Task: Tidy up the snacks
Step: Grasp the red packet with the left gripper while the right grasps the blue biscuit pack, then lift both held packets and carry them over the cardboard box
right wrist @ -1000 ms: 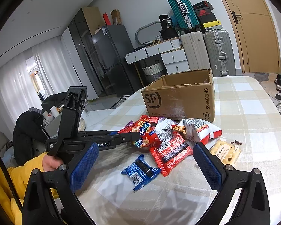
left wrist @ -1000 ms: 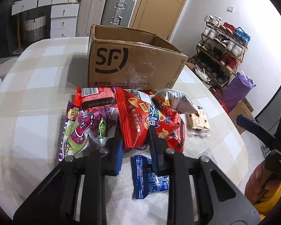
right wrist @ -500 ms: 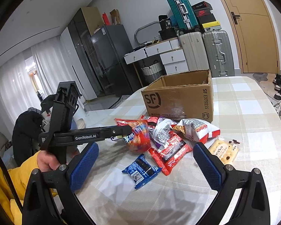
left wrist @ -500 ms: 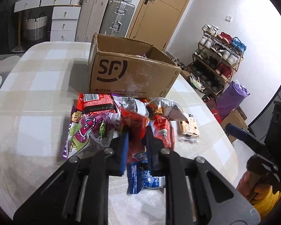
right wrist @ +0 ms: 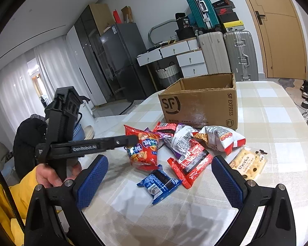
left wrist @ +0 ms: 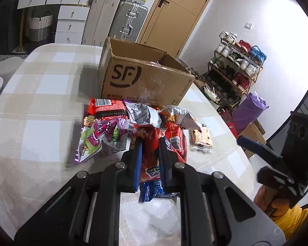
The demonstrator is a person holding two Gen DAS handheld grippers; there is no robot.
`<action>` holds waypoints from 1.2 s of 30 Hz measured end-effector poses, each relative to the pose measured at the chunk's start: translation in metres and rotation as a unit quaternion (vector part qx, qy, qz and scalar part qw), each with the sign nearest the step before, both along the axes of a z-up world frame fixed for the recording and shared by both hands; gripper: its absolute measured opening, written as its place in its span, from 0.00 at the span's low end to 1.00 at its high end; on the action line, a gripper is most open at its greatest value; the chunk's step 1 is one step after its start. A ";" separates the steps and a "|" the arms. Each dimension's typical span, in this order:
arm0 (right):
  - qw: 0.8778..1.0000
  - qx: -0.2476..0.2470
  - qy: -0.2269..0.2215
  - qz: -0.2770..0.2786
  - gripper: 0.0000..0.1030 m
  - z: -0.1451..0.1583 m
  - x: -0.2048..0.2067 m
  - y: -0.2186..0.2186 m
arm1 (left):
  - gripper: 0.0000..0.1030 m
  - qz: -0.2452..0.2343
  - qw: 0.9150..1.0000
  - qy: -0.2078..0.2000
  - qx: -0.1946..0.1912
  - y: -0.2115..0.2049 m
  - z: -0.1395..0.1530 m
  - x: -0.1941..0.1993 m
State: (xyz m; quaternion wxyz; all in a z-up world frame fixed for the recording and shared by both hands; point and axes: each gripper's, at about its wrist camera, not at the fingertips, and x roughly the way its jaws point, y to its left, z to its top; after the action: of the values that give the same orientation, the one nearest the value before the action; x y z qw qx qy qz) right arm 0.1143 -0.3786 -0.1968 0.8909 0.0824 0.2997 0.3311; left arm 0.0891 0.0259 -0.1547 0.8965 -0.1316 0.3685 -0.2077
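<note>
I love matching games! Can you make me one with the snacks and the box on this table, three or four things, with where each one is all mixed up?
Things:
1. red chip bag
2. small blue packet
3. cardboard box
4. pale biscuit pack

Places:
A. behind the snack pile, open at the top
B. pinched in the left gripper
C. at the pile's right edge in the right wrist view
D. flat on the tablecloth, nearest the open right gripper

Pairs: 1-B, 2-D, 3-A, 4-C
</note>
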 end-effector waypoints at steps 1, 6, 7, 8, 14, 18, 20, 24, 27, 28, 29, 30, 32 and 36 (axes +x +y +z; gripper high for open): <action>1.000 -0.002 0.001 0.002 0.99 0.000 0.000 0.001 | 0.11 0.002 1.000 -0.002 -0.004 0.004 0.003 -0.004; 0.999 -0.024 0.015 0.027 0.99 -0.007 0.005 0.013 | 0.11 0.012 1.000 -0.008 -0.026 0.026 0.015 -0.018; 0.999 -0.031 0.020 0.035 0.99 -0.010 0.006 0.017 | 0.11 0.014 0.999 -0.012 -0.030 0.031 0.019 -0.022; 0.998 -0.036 0.025 0.044 0.99 -0.013 0.008 0.020 | 0.11 0.016 0.999 -0.015 -0.032 0.035 0.022 -0.026; 0.991 -0.085 0.042 0.095 0.99 -0.031 0.017 0.054 | 0.11 0.030 0.998 -0.035 -0.035 0.060 0.040 -0.053; 0.984 -0.116 0.052 0.124 0.79 -0.041 0.025 0.078 | 0.11 0.044 0.998 -0.034 -0.029 0.076 0.042 -0.070; 0.979 -0.132 0.070 0.140 0.69 -0.051 0.032 0.089 | 0.11 0.051 0.998 -0.028 -0.036 0.088 0.038 -0.078; 0.973 -0.176 0.059 0.134 0.66 -0.061 0.038 0.099 | 0.11 0.068 0.997 -0.018 -0.045 0.108 0.030 -0.092; 0.971 -0.189 0.065 0.134 0.65 -0.062 0.043 0.101 | 0.11 0.075 0.996 -0.011 -0.049 0.117 0.024 -0.098; 0.969 -0.193 0.066 0.136 0.65 -0.063 0.044 0.102 | 0.11 0.076 0.996 -0.009 -0.049 0.117 0.022 -0.098; 0.968 -0.199 0.068 0.139 0.65 -0.065 0.046 0.104 | 0.11 0.078 0.996 -0.007 -0.052 0.120 0.019 -0.100; 0.965 -0.209 0.071 0.141 0.65 -0.068 0.047 0.105 | 0.11 0.079 0.995 -0.005 -0.054 0.122 0.018 -0.102; 0.961 -0.224 0.073 0.145 0.59 -0.074 0.048 0.108 | 0.11 0.080 0.995 -0.003 -0.055 0.122 0.014 -0.100; 0.959 -0.230 0.070 0.147 0.44 -0.079 0.048 0.110 | 0.11 0.081 0.995 0.001 -0.058 0.120 0.010 -0.098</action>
State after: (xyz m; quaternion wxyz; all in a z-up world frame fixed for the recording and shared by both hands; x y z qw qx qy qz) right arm 0.1622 -0.2682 -0.2757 0.8041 -0.1469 0.4386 0.3736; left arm -0.0091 0.1461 -0.1449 0.9010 -0.2125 0.3449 -0.1554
